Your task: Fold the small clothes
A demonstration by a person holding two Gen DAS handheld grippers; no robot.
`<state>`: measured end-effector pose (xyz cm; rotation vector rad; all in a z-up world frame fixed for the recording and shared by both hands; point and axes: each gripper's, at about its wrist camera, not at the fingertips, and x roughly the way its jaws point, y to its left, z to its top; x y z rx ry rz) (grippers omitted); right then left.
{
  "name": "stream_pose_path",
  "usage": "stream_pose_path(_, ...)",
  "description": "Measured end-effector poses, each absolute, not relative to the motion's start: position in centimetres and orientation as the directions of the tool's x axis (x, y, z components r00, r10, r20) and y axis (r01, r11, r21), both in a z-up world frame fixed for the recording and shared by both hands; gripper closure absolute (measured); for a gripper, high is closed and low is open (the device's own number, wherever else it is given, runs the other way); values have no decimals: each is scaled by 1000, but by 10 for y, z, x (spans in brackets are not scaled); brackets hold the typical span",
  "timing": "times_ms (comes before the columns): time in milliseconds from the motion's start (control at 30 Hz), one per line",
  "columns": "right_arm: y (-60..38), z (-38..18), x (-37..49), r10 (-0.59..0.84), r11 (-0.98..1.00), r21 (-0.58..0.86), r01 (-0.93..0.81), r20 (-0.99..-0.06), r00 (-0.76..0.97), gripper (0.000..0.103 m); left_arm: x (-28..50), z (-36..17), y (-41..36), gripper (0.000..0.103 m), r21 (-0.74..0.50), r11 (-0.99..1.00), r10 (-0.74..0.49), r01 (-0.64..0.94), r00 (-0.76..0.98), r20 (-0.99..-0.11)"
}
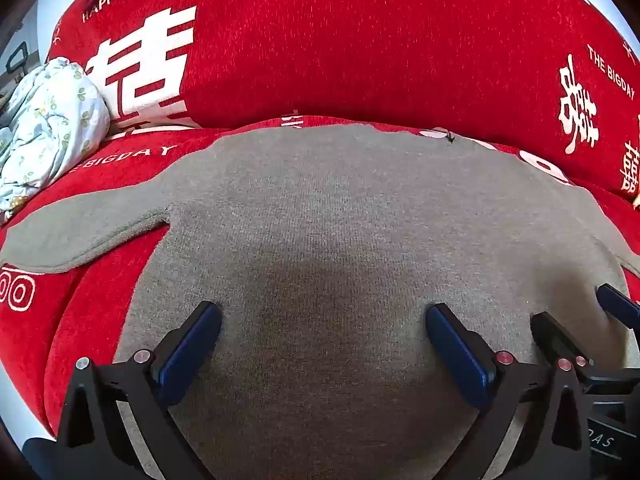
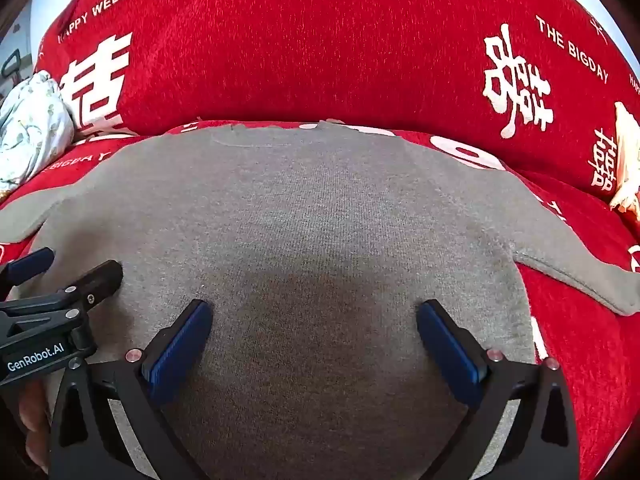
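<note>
Left claw (image 1: 323, 320) and right claw (image 2: 314, 316), black angular frames, blue ribbed pads, silver and red screws, white GenRobot.AI lettering

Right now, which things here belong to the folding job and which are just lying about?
For the job: grey sweater, left gripper, right gripper, both open above it.

Lying about: floral bundle, pale item at the right edge, on the red cover.

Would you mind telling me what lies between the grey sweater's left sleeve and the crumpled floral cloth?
Only bare red sofa cover, printed with white lettering, lies between the sleeve and the floral cloth; the left wrist view shows it best.
</note>
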<state>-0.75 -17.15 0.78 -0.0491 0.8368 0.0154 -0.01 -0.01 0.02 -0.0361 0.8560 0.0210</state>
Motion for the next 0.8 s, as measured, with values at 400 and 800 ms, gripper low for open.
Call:
stream_pose_path(400, -170, 7, -7, -5, 999, -38, -34, -740, 673, 1, 2, 2, 0, 0, -12, 999, 12, -33, 651, -759)
stream_pose_path(800, -171, 4, -11, -10, 999, -43, -33, -739, 673, 1, 2, 4, 1, 0, -8, 999, 17, -36, 652, -758)
